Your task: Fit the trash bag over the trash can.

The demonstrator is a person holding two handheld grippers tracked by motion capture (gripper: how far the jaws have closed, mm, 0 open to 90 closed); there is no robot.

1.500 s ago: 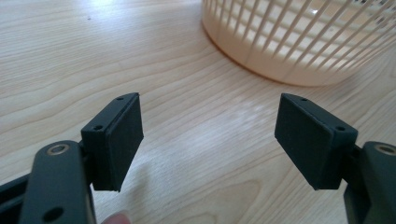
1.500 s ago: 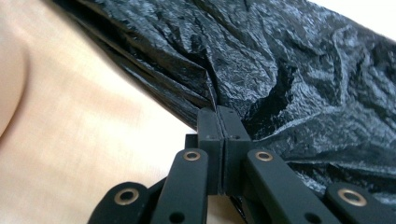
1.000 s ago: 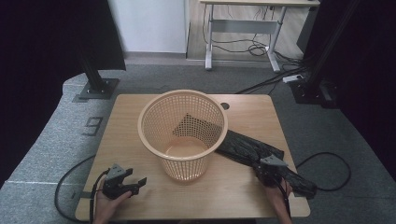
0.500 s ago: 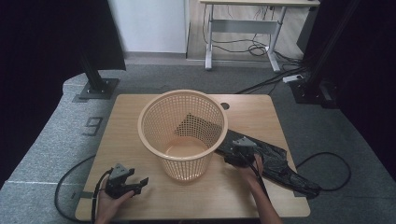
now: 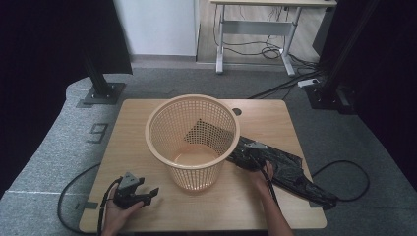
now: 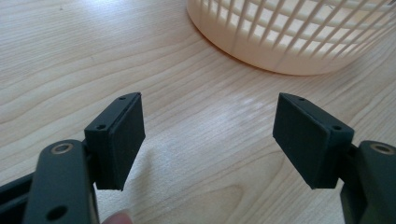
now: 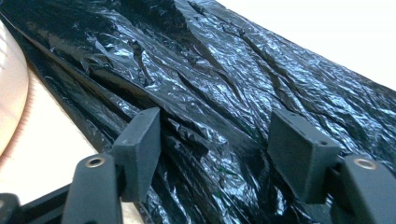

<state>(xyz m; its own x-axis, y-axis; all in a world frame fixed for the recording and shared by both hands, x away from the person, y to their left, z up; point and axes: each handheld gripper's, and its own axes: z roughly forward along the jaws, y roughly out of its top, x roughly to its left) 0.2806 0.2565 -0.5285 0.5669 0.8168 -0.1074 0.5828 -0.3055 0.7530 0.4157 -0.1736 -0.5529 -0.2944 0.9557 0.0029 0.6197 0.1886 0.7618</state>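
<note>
Bag [image 5: 285, 169], black plastic, lies flat on the worktop [image 5: 147, 123] beside the basket [image 5: 193, 142]. My right tool [image 7: 212, 151] has just been closing, jaws straddling a fold, not yet pinching. Next I squeeze and lift. Left tool [image 6: 210, 140] rests released.

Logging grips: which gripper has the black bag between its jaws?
The right gripper, open over the black bag; the left gripper hangs above bare table.

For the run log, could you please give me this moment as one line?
left gripper: open, idle on table | right gripper: jaws just closing, still open over black bag, not gripping | basket: upright, empty
</note>
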